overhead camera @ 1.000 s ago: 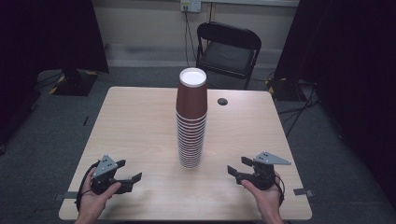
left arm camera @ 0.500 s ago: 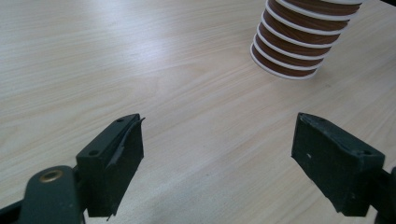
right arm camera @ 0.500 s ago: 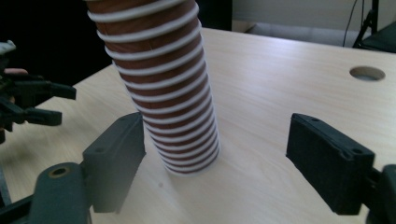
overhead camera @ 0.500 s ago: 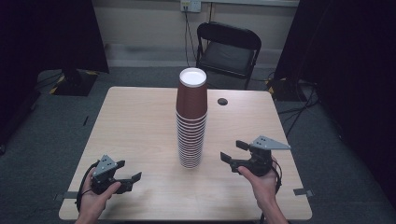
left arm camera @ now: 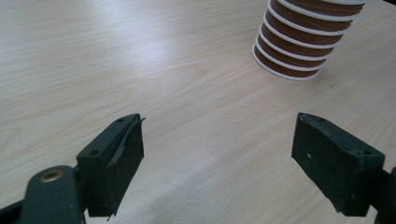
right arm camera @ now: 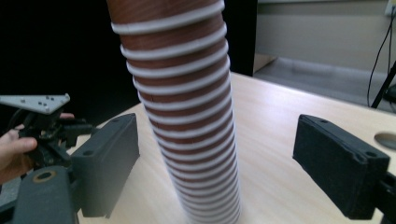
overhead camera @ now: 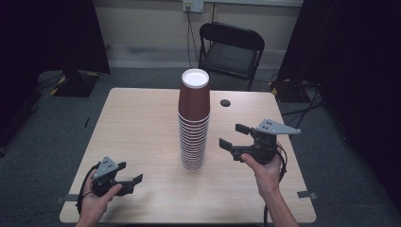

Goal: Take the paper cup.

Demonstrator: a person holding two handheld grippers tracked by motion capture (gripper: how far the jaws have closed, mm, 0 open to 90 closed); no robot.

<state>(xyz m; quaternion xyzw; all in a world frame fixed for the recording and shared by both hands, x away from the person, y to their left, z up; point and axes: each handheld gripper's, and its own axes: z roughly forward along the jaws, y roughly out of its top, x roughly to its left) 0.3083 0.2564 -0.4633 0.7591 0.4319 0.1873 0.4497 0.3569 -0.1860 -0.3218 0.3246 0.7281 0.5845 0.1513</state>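
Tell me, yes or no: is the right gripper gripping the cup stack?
No. The right gripper is open beside the cup stack, not touching it.

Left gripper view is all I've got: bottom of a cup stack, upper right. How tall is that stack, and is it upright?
Observer: In the high view the cup stack is tall, brown, rims down, and upright at the middle of the table.
Operator: Where's the right claw?
Observer: The right claw is raised off the table beside the stack, open, pointed at its lower half; in its own view the stack stands between the jaws, untouched.
Operator: Anything else on the table?
Observer: A small dark round spot sits behind the stack; I cannot tell what it is.
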